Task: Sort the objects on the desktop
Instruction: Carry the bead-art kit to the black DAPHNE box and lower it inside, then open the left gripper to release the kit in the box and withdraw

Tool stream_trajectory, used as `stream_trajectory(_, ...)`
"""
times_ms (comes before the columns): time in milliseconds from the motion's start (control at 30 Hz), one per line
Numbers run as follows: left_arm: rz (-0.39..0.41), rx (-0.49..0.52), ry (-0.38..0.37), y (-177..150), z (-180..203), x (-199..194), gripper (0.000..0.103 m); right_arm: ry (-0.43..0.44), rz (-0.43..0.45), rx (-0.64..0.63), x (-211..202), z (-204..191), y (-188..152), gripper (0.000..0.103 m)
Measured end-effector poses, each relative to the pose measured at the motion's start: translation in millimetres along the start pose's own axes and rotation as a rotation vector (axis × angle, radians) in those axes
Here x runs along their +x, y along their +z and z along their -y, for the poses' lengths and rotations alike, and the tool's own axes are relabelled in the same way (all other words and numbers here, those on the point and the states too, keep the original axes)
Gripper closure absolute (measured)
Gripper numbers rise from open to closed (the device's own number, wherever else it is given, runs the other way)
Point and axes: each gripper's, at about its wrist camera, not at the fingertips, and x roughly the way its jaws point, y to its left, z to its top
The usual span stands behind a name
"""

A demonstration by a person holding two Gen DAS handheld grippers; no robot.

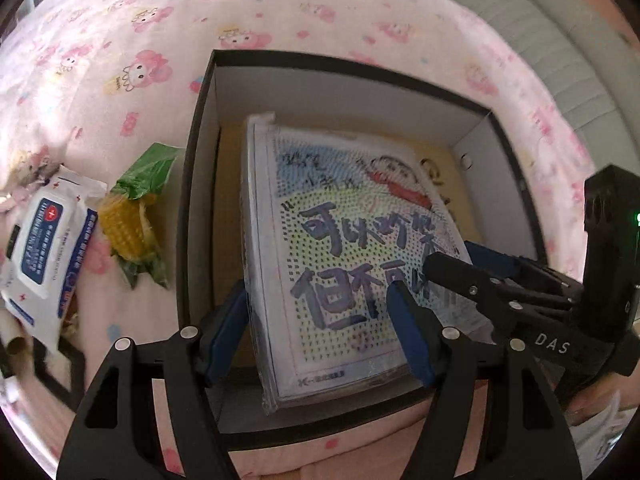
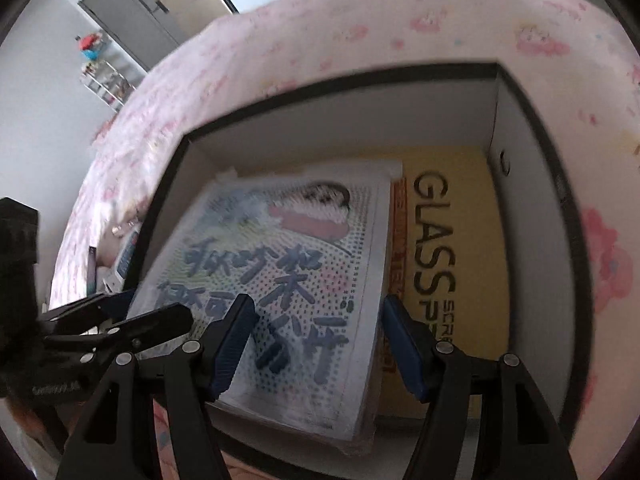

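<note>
A black-rimmed box (image 1: 200,184) with white inner walls sits on a bed covered by a pink sheet (image 1: 280,8) printed with cartoon rabbits; inside the box lies a plastic-wrapped bead-art kit (image 1: 348,264), its cover showing bold dark characters and a cartoon figure, tilted so that one long edge leans toward the box's left wall; beneath it, on the box floor toward the right wall, a yellow package (image 2: 460,248) printed with "GLASS" shows, partly covered by the kit; the left gripper (image 1: 320,332) hangs over the near end of the kit with its blue-padded jaws spread wide, one pad just outside the kit's left edge and the other above its printed face, gripping nothing; the right gripper (image 2: 320,340) also stands wide open over the kit's near right part, one blue pad above the cover and the other beyond the kit's right edge over the yellow package, likewise holding nothing; each gripper is visible in the other's view, near the box's near rim; outside the box, by its left wall on the sheet, lie a toy corn cob (image 1: 128,220) with green leaves and, further left, a white and blue wet-wipes pack (image 1: 44,252).
</note>
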Motion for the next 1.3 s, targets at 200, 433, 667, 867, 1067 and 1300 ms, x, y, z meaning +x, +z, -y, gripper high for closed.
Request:
stream_trajectory(200,-0.024,0.000,0.071,-5.6,9.1,2.0,0.041,-0.004,-0.023,0.046,-1.7,12.2,-3.1,0.040)
stream_trajectory(433,-0.011,-0.001,0.076,-7.1,17.2,7.3,0.046,-0.046,-0.035,0.076,1.1,24.7,-4.1,0.040)
stream_trajectory(667,-0.004,0.000,0.122,-3.4,14.4,5.8,0.054,0.004,-0.114,0.095,16.8,19.5,4.6,0.040)
stream_trajectory(867,0.004,0.000,0.163,-0.5,11.0,3.2,0.054,0.030,-0.147,0.043,24.2,7.7,10.4,0.041)
stream_trajectory(1067,0.001,0.032,0.146,-0.8,21.2,5.8,0.055,0.018,-0.053,0.077,1.6,13.9,8.5,0.041)
stream_trajectory(1300,-0.018,0.069,0.124,4.0,35.3,15.6,0.055,0.078,-0.027,0.210,-9.9,43.1,6.6,0.041)
